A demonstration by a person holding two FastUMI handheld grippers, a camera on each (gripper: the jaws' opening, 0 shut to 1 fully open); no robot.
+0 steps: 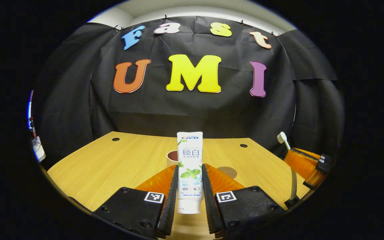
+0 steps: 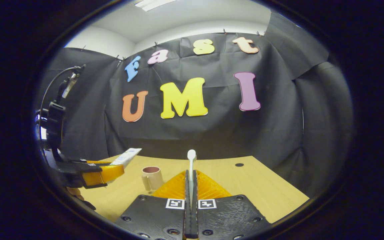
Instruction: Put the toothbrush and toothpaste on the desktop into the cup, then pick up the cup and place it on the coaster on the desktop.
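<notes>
My left claw [image 1: 190, 190] is clamped on the toothpaste [image 1: 189, 166], my right claw [image 2: 190, 196] pinched tight on the toothbrush [image 2: 191, 166], both held above the worktop [image 1: 112, 163]. Farther off, the cup [image 2: 152, 177] stands empty beside the coaster [image 1: 228, 172]; filling and placing it remain.

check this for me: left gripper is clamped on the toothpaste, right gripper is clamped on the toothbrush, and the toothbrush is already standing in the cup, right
Not quite. The left gripper is clamped on the toothpaste and the right gripper on the toothbrush, but the toothbrush is not in the cup. The right gripper view shows it held between the fingers, off to the side of the cup, which stands on the table.
</notes>
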